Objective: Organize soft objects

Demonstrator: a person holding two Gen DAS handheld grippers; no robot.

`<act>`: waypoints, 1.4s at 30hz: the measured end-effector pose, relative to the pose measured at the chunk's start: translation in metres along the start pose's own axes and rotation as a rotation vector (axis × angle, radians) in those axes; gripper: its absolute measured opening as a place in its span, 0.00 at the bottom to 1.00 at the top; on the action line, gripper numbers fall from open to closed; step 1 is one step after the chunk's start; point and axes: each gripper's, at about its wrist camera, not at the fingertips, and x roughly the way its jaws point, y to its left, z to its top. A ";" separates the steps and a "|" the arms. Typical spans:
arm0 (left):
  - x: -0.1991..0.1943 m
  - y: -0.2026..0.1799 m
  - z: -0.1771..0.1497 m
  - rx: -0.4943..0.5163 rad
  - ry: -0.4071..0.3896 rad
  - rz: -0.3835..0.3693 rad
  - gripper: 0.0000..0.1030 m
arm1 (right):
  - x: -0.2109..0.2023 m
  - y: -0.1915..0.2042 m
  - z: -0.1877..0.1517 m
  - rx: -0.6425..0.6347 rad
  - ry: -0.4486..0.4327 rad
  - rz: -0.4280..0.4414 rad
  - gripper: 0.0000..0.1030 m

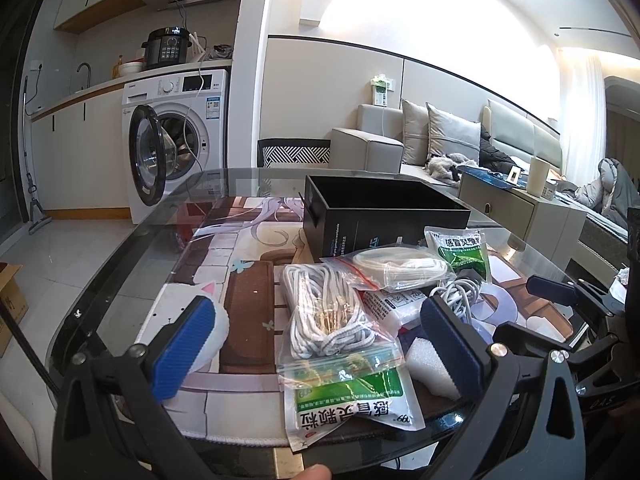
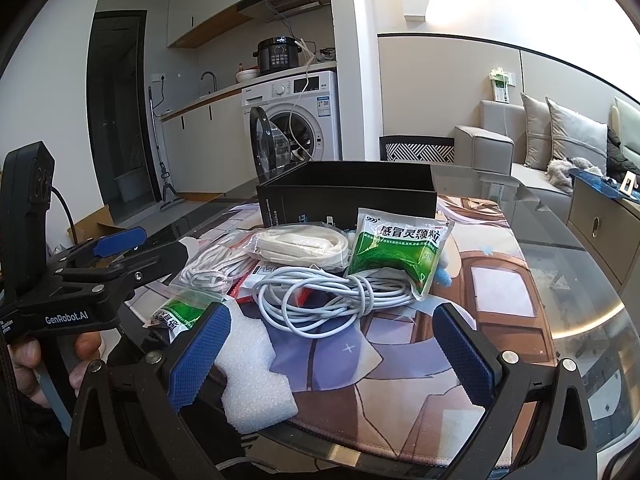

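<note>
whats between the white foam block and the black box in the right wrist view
In the right wrist view, the coiled white cable lies between the foam block and the black box, with a bagged white cord behind it.

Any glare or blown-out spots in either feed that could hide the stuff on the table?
Left wrist view: wall behind the sofa is blown out white; glass table shows reflections, but the bagged white cord reads clearly. Right wrist view: overexposed arch top right, a glare band on the table edge; white cable coil stays sharp. Fisheye bends both frames' edges.
</note>
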 end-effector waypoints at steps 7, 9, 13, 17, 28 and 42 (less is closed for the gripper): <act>0.001 -0.001 -0.001 -0.004 -0.001 -0.001 1.00 | -0.005 0.001 0.001 -0.001 -0.016 -0.004 1.00; 0.000 -0.001 0.000 -0.003 -0.001 -0.002 1.00 | -0.006 0.001 0.001 -0.002 -0.024 -0.008 1.00; 0.000 0.000 0.000 -0.003 -0.001 -0.002 1.00 | -0.008 0.002 0.002 -0.002 -0.030 -0.007 1.00; 0.000 0.000 -0.001 -0.003 0.000 -0.003 1.00 | -0.009 0.002 0.002 -0.004 -0.030 -0.007 1.00; 0.001 0.001 -0.002 -0.005 0.004 -0.011 1.00 | -0.010 0.004 0.003 -0.004 -0.035 0.004 0.99; 0.000 0.002 -0.001 0.002 0.005 -0.015 1.00 | -0.009 0.003 0.003 -0.005 -0.034 0.019 1.00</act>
